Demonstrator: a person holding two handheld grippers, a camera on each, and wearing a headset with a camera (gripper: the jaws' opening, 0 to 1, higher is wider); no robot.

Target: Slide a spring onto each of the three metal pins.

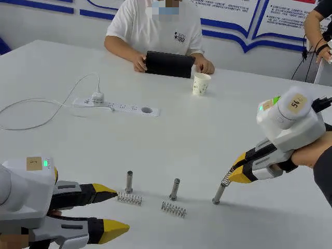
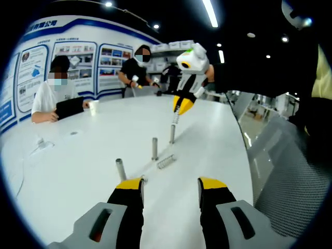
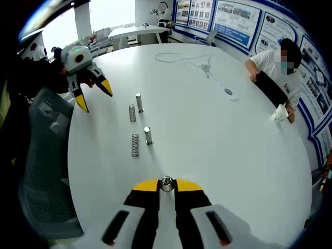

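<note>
Steel on white: three short upright metal pins in a row across the near part of the white desk [image 1: 207, 119], namely left pin [image 1: 128, 182], middle pin [image 1: 175, 189] and right pin [image 1: 218, 194]. Two small coiled wire springs flat on the desk and not yet threaded: left loose spring [image 1: 129, 198] just beside the left pin, middle loose spring [image 1: 173, 209] near the middle pin.

Third coiled spring, the held spring [image 1: 226, 178], pinched in the shut yellow-tipped jaws of the right hand-held gripper [image 1: 236, 174] and tilted down at the right pin's top. Probably slanted that way to bring the coil's bore in line with the pin. Touching or just above: cannot tell.

Left hand-held gripper [image 1: 116, 210] low at the near left, jaws apart with nothing between them, upper tip just beside the left loose spring. Likely staged for that pickup.

In the right gripper view, held spring end-on as a small ring between the shut jaws, with the pin beneath hidden. In the head view and left gripper view, a side look at spring over pin instead. In the left gripper view, plainly an empty gap between its own jaws.
</note>
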